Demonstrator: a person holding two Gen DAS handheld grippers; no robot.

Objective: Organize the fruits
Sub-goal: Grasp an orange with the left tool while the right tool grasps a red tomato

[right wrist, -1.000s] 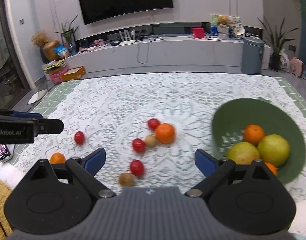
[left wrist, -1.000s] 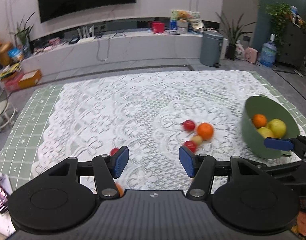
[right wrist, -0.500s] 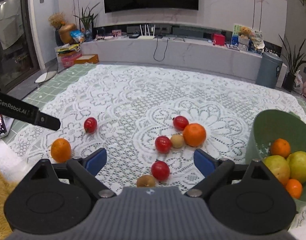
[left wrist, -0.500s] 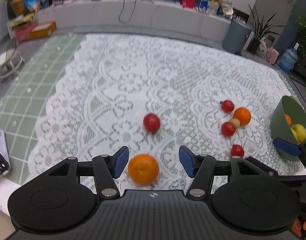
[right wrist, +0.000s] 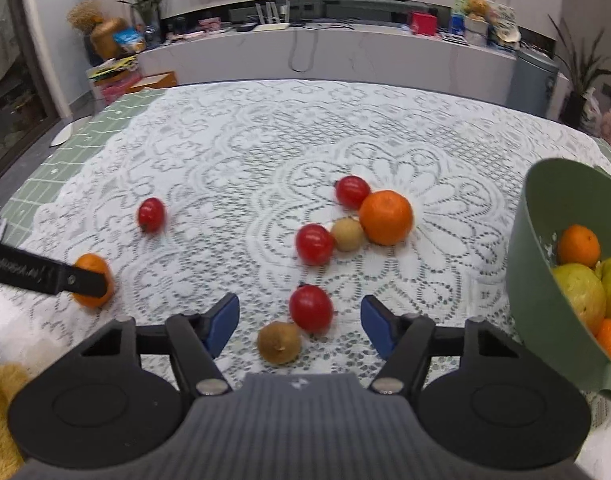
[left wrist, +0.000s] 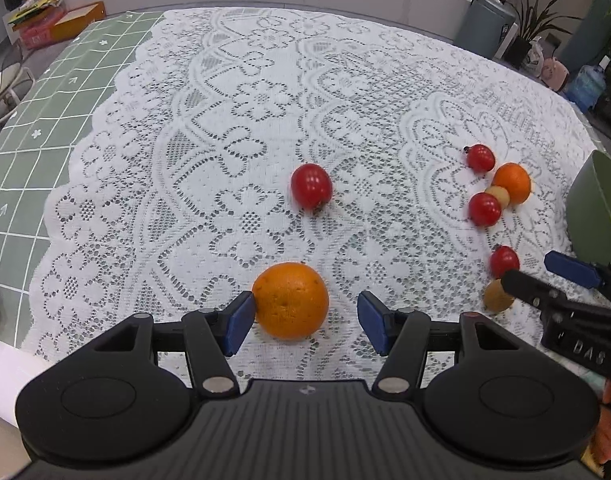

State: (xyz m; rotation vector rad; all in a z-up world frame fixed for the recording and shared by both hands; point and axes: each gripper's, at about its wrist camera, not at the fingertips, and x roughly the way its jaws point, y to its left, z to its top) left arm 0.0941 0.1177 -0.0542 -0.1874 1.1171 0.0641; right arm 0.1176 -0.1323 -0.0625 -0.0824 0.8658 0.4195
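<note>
White letters "DAS" stood on the black plastic right gripper (left wrist: pixel 545 276); other lettering was too blurred.

Even indoor light falls from above on the white lace cloth (left wrist: pixel 233 128), leaving only small, soft shadows under the fruit. The left wrist view is sharp, with white glints on the red tomato (left wrist: pixel 311 186). The right wrist view is softer, motion blur smearing the fruit. Fisheye distortion bends the room's far edges beyond the cloth.
</note>
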